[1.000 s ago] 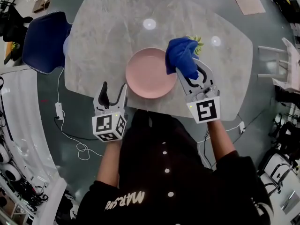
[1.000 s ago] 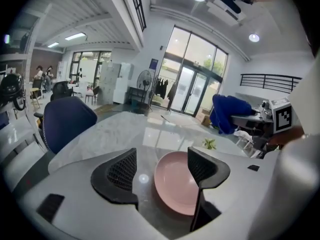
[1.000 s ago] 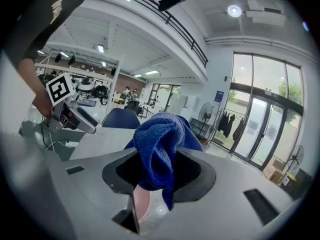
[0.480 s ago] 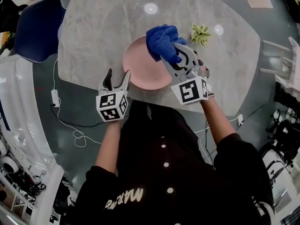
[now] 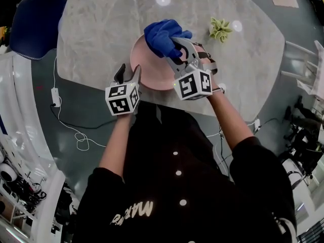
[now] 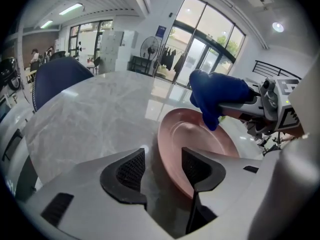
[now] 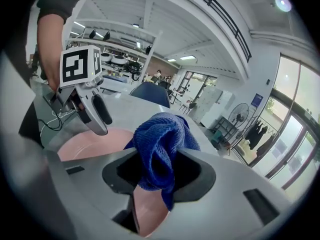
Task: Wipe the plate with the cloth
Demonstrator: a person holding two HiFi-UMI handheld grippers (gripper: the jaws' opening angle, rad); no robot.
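A pink plate (image 5: 147, 69) lies on the marble table (image 5: 106, 29), near its front edge. My right gripper (image 5: 174, 47) is shut on a bunched blue cloth (image 5: 161, 34) and holds it over the plate's far part; whether the cloth touches the plate I cannot tell. In the right gripper view the cloth (image 7: 162, 141) hangs between the jaws above the plate (image 7: 90, 141). My left gripper (image 5: 127, 72) is at the plate's near left rim. Its jaws are closing with the rim (image 6: 167, 149) between them, and a gap still shows beside the pads.
A small green object (image 5: 220, 28) lies on the table to the right of the plate. A blue chair (image 5: 36, 16) stands at the table's far left, a white chair (image 5: 304, 59) at the right. A cable (image 5: 76, 135) runs over the floor on the left.
Both grippers have come down toward the plate. The cloth moved left from the plate's right edge to over the plate. The left gripper went forward to the plate's rim and its jaws narrowed.
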